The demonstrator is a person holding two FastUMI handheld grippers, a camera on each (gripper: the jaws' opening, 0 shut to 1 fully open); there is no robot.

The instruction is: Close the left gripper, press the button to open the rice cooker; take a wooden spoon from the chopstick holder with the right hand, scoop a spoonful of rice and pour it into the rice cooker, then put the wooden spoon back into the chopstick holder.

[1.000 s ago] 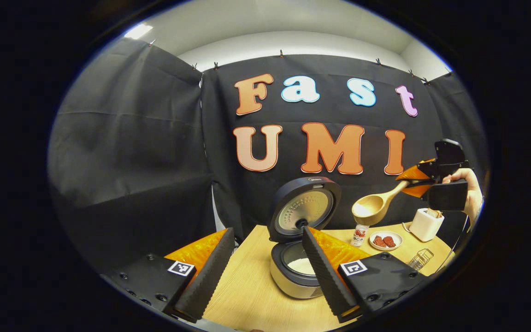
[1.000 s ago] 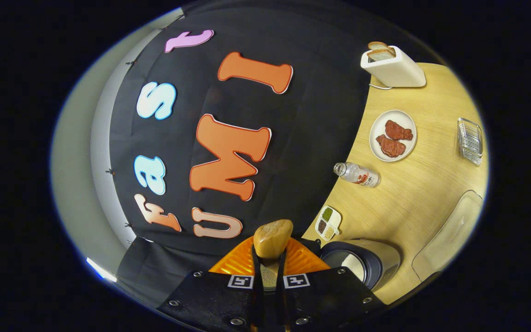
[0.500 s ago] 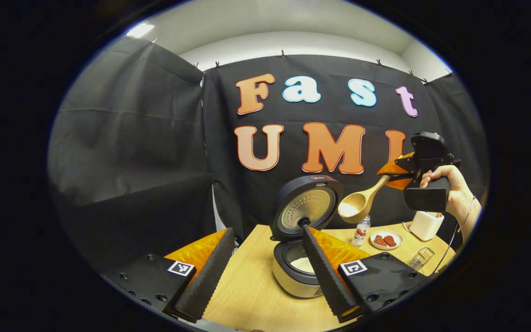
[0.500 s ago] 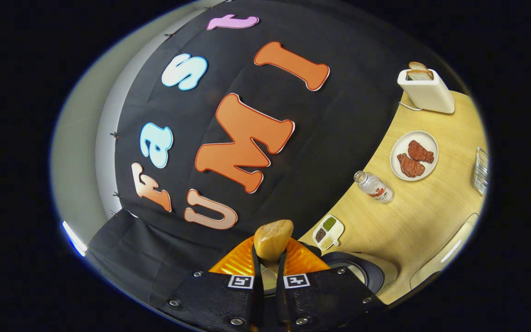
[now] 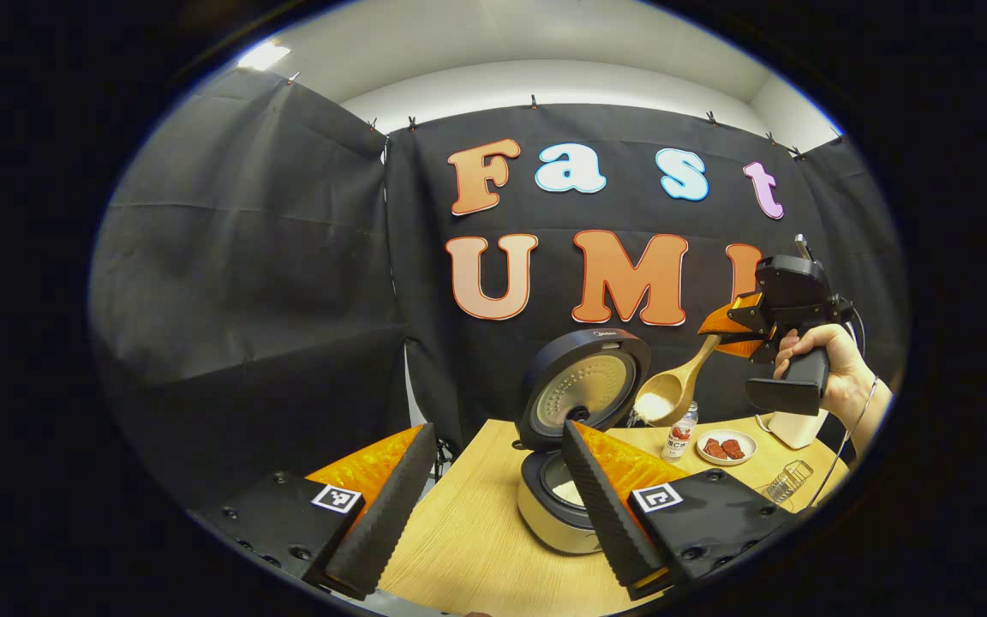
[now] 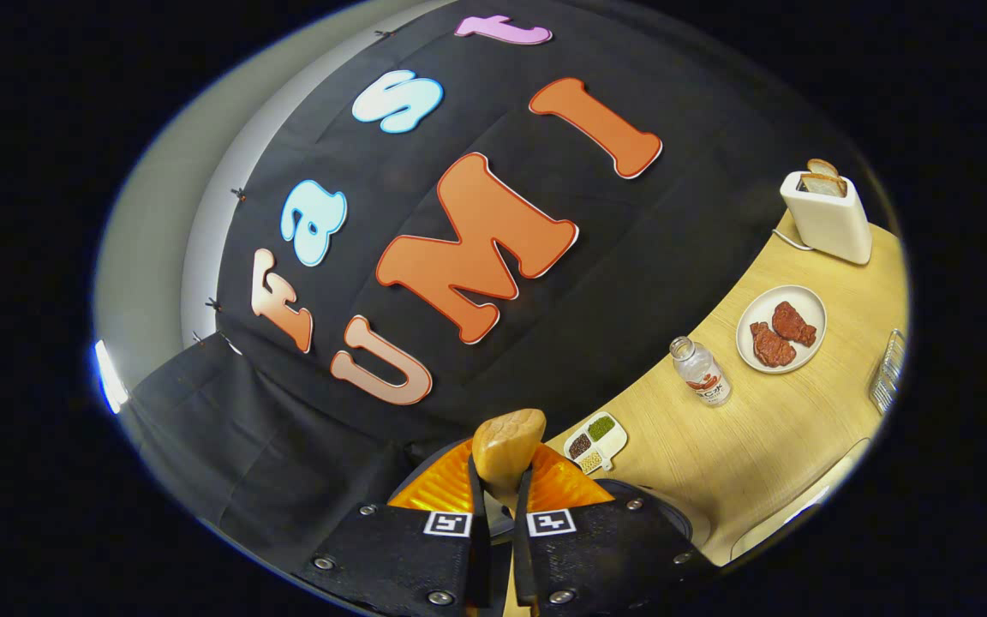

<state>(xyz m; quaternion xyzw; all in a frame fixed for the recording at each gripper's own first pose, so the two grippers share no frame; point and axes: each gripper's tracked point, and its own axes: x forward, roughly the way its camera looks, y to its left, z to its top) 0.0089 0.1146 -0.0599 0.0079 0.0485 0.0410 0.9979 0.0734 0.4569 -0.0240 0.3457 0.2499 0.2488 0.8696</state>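
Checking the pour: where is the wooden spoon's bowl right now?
In the left gripper view, the wooden spoon hangs right of the rice cooker's raised lid, above the small bottle, its handle clamped in the right tool.

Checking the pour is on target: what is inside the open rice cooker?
The open grey rice cooker holds a patch of white rice in its inner pot. The left tool's near finger covers the pot's right part, so the full amount cannot be judged.

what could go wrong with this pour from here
1. The wooden spoon is tipping beside the raised lid, so rice could hit the lid or miss the rice cooker and land on the table.
2. The right tongs pinch only the handle end, so the spoon could twist.
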